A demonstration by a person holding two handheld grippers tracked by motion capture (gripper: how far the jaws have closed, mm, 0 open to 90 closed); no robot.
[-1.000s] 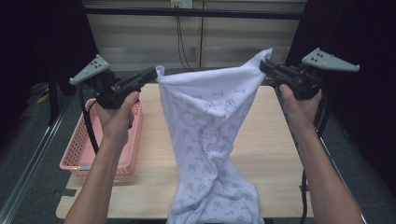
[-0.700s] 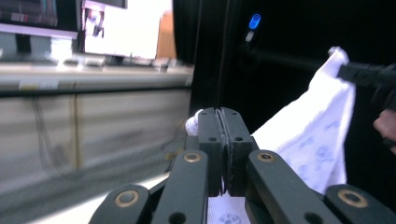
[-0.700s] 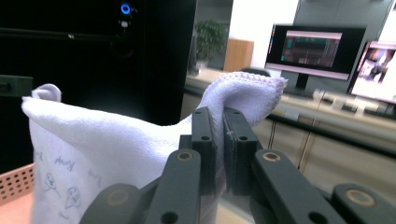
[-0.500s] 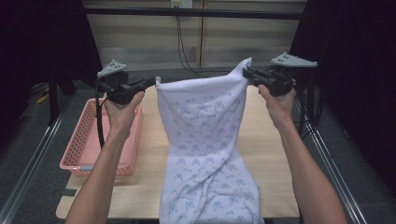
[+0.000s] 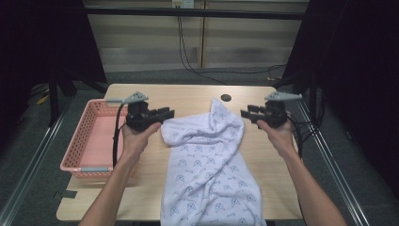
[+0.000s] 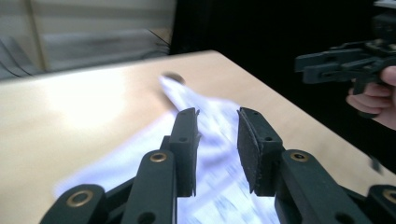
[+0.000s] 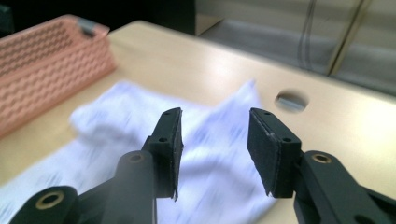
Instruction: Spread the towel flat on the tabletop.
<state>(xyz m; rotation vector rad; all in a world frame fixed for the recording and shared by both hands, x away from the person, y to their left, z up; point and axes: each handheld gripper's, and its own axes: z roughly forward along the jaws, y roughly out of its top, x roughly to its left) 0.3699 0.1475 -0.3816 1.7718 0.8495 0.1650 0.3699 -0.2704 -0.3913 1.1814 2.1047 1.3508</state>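
A white towel with a small blue pattern (image 5: pixel 207 160) lies crumpled on the wooden table (image 5: pixel 188 96), its near end hanging over the front edge. My left gripper (image 5: pixel 167 114) hovers at the towel's upper left corner and my right gripper (image 5: pixel 244 114) at its upper right corner. Both have just been opening and stand open with nothing between the pads. In the left gripper view the jaws (image 6: pixel 217 114) point over the towel (image 6: pixel 187 100), with the right gripper (image 6: pixel 301 70) farther off. In the right gripper view the jaws (image 7: pixel 215 116) are parted above the towel (image 7: pixel 116 112).
A pink mesh basket (image 5: pixel 89 136) stands at the table's left edge, also in the right gripper view (image 7: pixel 42 51). A round cable hole (image 5: pixel 226 98) sits in the tabletop behind the towel. Metal rails run along both sides of the table.
Both grippers came down from head height to just above the table and let go of the towel's top corners. The towel, which was hanging spread, now lies heaped on the table.
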